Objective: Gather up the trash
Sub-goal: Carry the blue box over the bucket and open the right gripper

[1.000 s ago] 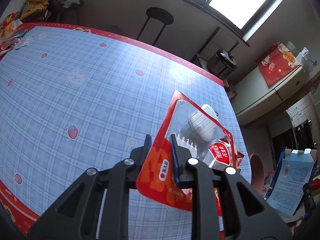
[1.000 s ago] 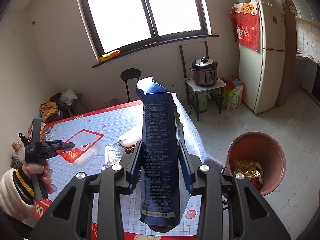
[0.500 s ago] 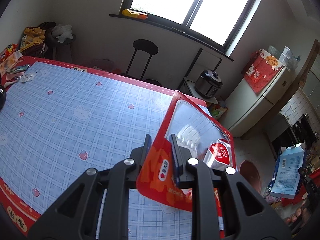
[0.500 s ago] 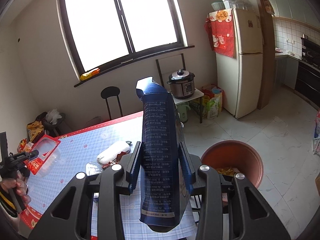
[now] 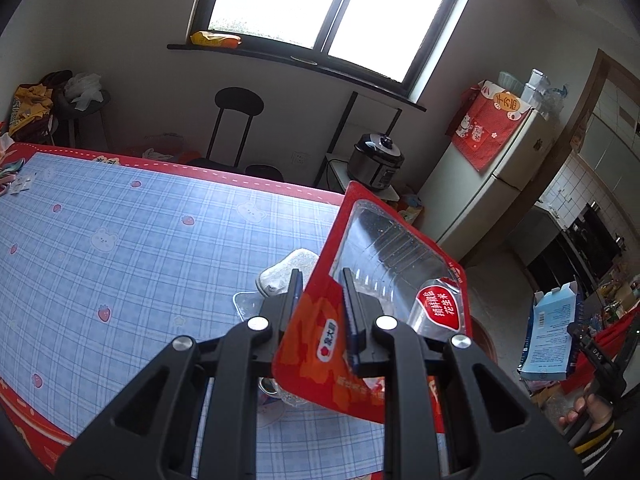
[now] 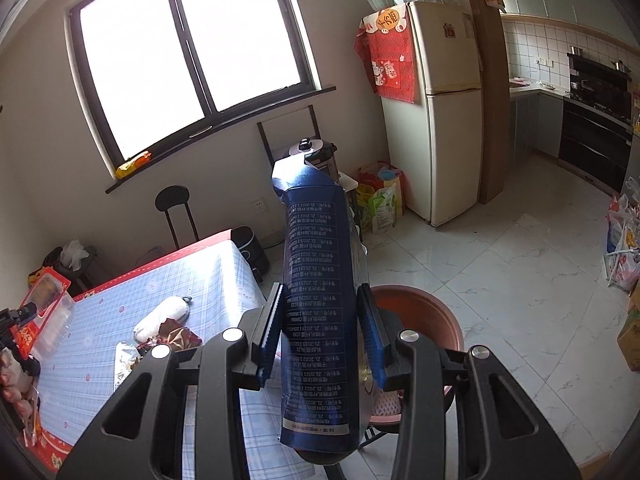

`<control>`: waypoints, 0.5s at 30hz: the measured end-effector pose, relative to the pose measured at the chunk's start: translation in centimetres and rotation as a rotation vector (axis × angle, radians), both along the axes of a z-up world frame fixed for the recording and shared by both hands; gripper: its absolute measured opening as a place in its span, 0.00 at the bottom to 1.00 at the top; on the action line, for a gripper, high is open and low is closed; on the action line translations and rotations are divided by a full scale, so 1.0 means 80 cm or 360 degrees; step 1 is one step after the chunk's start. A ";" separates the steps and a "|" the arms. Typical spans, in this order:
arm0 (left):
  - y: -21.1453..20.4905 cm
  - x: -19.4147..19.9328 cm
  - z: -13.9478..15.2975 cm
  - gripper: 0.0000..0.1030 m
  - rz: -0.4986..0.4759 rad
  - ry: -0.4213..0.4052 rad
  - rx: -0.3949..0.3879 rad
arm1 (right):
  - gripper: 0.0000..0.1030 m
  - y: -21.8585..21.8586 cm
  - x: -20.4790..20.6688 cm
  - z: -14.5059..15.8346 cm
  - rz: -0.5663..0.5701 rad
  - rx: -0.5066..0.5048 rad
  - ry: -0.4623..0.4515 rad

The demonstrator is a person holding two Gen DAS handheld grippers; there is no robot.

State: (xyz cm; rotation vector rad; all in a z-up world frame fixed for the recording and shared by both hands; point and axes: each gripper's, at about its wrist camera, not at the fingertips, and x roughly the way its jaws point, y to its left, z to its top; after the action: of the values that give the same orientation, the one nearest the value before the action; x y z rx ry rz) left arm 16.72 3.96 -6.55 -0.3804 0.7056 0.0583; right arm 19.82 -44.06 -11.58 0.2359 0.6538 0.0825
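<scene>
Dangling tall in the right gripper [image 6: 320, 336], the blue carton [image 6: 320, 300] is pinched mid-body above the brown bin [image 6: 420, 316]; release off-centre and it could strike the rim. Left gripper [image 5: 320, 304] clamps the red snack tray [image 5: 372, 300] by one edge over the table [image 5: 120, 240], so it might slip.

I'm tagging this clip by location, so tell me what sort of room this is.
Most likely a home kitchen-dining room: a fridge with a red cloth, a pressure cooker on a small stand, a stove and tiled counter at the back, and a dining table under a checked cover.
</scene>
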 end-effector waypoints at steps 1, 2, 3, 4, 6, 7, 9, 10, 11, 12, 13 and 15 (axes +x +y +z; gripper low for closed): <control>-0.010 0.002 0.000 0.21 -0.0006 0.0003 0.0003 | 0.37 -0.007 0.007 -0.004 0.0001 0.0002 0.0012; -0.018 0.005 -0.001 0.21 -0.0010 0.0006 0.0007 | 0.37 -0.014 0.013 -0.008 0.0000 0.0010 0.0025; -0.026 0.006 -0.001 0.21 -0.0012 0.0008 0.0012 | 0.37 -0.022 0.019 -0.012 -0.0001 0.0023 0.0035; -0.034 0.007 -0.002 0.21 -0.0013 0.0010 0.0014 | 0.37 -0.028 0.023 -0.016 0.0000 0.0038 0.0044; -0.043 0.010 -0.003 0.21 -0.0010 0.0013 0.0021 | 0.37 -0.038 0.036 -0.023 0.0001 0.0061 0.0054; -0.048 0.010 -0.003 0.21 -0.0009 0.0015 0.0024 | 0.37 -0.042 0.042 -0.026 0.0004 0.0071 0.0060; -0.056 0.009 -0.003 0.21 -0.0005 0.0017 0.0036 | 0.38 -0.050 0.051 -0.031 0.0008 0.0084 0.0072; -0.059 0.009 -0.002 0.21 -0.0003 0.0018 0.0040 | 0.39 -0.052 0.055 -0.033 0.0010 0.0085 0.0079; -0.061 0.009 -0.002 0.21 -0.0002 0.0019 0.0045 | 0.39 -0.054 0.060 -0.034 0.0009 0.0084 0.0084; -0.060 0.008 -0.002 0.21 -0.0003 0.0019 0.0049 | 0.39 -0.056 0.065 -0.035 0.0003 0.0083 0.0086; -0.062 0.008 -0.001 0.21 -0.0004 0.0018 0.0056 | 0.42 -0.057 0.068 -0.035 0.0010 0.0093 0.0087; -0.067 0.007 0.000 0.21 -0.0007 0.0016 0.0066 | 0.58 -0.058 0.071 -0.034 0.0010 0.0101 0.0070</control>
State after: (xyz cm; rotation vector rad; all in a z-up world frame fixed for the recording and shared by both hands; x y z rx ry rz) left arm 17.27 -1.39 -6.54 -0.3391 0.7143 0.0708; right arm 25.47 -48.70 -14.27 0.2977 0.6963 0.1044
